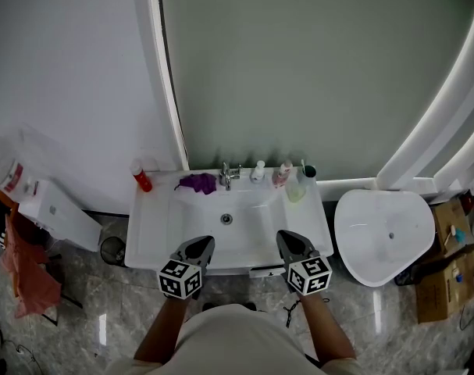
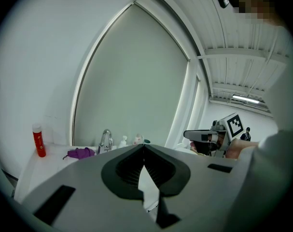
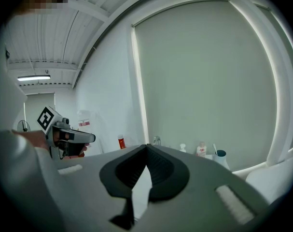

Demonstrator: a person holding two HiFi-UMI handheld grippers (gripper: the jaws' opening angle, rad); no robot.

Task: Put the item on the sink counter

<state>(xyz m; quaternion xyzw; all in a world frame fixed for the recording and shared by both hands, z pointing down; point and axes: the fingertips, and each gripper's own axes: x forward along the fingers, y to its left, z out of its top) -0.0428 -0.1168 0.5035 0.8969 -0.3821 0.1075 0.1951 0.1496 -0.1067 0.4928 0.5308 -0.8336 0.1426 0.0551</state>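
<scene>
The white sink counter (image 1: 147,229) has a basin with a faucet (image 1: 229,176) at its back. A purple cloth (image 1: 197,182) lies left of the faucet, and a red bottle (image 1: 143,178) stands at the back left corner. My left gripper (image 1: 205,243) hovers over the counter's front edge, shut and empty. My right gripper (image 1: 286,239) hovers beside it at the same height, also shut with nothing in it. The left gripper (image 2: 144,146) looks toward the red bottle (image 2: 38,140) and purple cloth (image 2: 80,153). The right gripper (image 3: 146,146) faces the faucet (image 3: 157,140).
A white pump bottle (image 1: 258,170), a pink bottle (image 1: 282,174), a green cup (image 1: 295,190) and a dark-rimmed cup (image 1: 309,172) stand right of the faucet. A white bowl-shaped fixture (image 1: 385,229) and cardboard boxes (image 1: 447,264) are right; a bin (image 1: 112,250) and white box (image 1: 57,209) left.
</scene>
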